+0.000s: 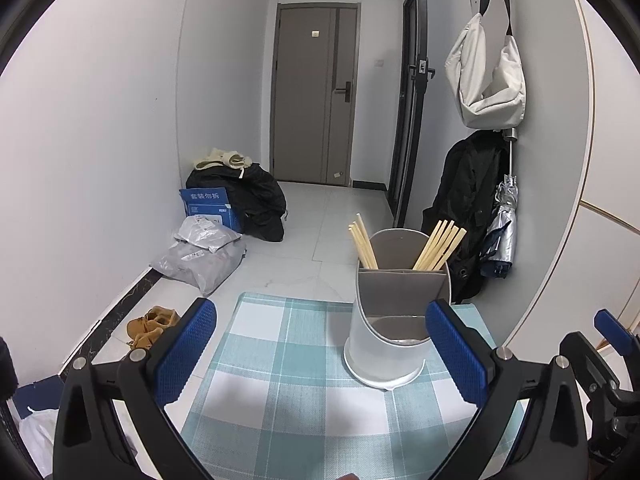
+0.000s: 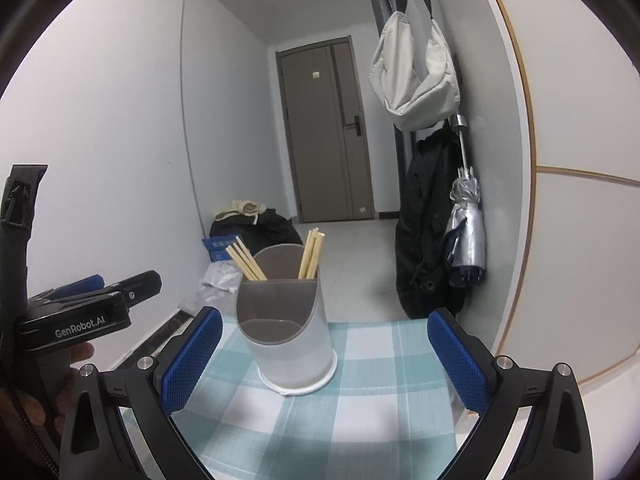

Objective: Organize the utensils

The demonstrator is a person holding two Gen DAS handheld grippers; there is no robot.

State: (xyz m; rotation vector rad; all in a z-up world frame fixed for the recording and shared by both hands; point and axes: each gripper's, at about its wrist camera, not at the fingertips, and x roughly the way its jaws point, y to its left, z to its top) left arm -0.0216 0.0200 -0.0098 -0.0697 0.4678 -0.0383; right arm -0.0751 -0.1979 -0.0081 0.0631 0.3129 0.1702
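My left tongs [image 1: 322, 354] and right tongs [image 2: 326, 358] hover with fingers spread wide and nothing between them, both pointed at the utensil holder [image 1: 394, 320] that stands upright on the checked cloth [image 1: 280, 380] near the worktop's far edge. The chopsticks [image 1: 438, 246] lean in two bunches in the holder's raised rear compartments, tips fanned outward, while its low front pocket looks empty. With no loose utensil in view, I judge the sorting largely done, and the tongs are held back so as not to knock the holder.
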